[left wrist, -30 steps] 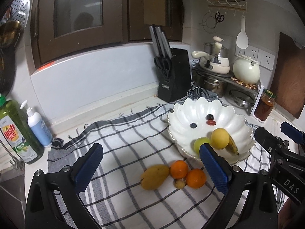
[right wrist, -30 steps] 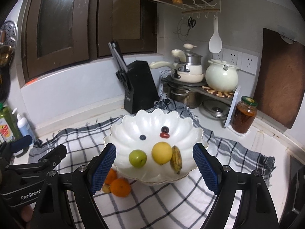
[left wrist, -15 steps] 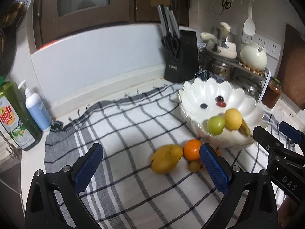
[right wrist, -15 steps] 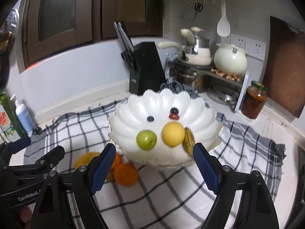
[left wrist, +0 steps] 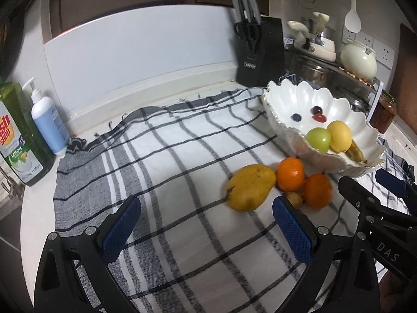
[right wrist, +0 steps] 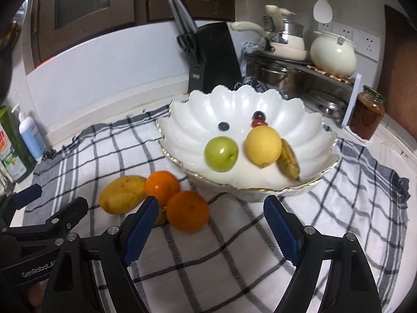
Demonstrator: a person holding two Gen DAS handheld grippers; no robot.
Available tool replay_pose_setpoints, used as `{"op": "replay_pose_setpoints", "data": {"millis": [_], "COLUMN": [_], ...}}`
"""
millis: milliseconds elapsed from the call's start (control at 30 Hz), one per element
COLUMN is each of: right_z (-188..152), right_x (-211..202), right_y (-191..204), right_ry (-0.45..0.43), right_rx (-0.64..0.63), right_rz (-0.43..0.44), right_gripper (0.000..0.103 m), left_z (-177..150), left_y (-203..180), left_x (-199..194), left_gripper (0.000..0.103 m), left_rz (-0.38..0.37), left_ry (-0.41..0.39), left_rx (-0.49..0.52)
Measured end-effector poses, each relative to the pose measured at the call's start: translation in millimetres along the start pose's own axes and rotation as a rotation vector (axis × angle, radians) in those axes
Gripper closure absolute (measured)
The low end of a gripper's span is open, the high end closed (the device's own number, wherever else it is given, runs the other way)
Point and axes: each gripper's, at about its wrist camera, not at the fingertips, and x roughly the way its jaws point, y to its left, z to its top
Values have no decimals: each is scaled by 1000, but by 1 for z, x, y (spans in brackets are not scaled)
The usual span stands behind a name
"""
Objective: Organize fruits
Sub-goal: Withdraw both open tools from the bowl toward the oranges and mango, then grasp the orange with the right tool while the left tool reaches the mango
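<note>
A white scalloped bowl [right wrist: 310,120] [left wrist: 284,104] stands on a checked cloth [left wrist: 169,143]. It holds a green apple [right wrist: 221,153], a yellow lemon [right wrist: 263,146], a small brown-spotted banana [right wrist: 288,159] and a few small dark berries [right wrist: 223,126]. On the cloth beside the bowl lie a yellow mango [left wrist: 250,186] [right wrist: 122,194], two oranges [left wrist: 290,174] [right wrist: 187,210] and a small yellowish fruit [left wrist: 295,198]. My left gripper [left wrist: 206,230] is open and empty above the cloth, near the mango. My right gripper [right wrist: 210,230] is open and empty, in front of the bowl and the nearer orange.
A black knife block [left wrist: 260,52] stands behind the bowl. A rack with pots and a cream kettle [right wrist: 332,54] is at the back right, with a jar [right wrist: 366,116] beside it. A dish soap bottle [left wrist: 15,135] and a pump bottle [left wrist: 48,125] stand at the left.
Both grippers have lowered and tilted down toward the cloth. The loose fruits now show larger and nearer to both. Both grippers stay open.
</note>
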Motion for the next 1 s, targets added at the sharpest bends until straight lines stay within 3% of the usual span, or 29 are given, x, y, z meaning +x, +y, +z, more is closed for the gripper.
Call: {"op": "replay_pose_setpoints", "data": {"millis": [633,767,1000], "right_z": [-6,-8,-3], "right_x": [45,55,62], "right_y": [17,18,15], "right_ry": [97,118,120], "right_rx": [-24,-17,-2], "right_rz": [18,39,86], "right_gripper": [34,41,43], "left_z": [-6,-6,-5], "left_y": [5,7,4], "left_x": [18,20,21], "left_gripper": [0,0,0], "left_rz": [-16,-18,-23], "left_ry": [26,28,32], "left_rx": [1,-1,1]}}
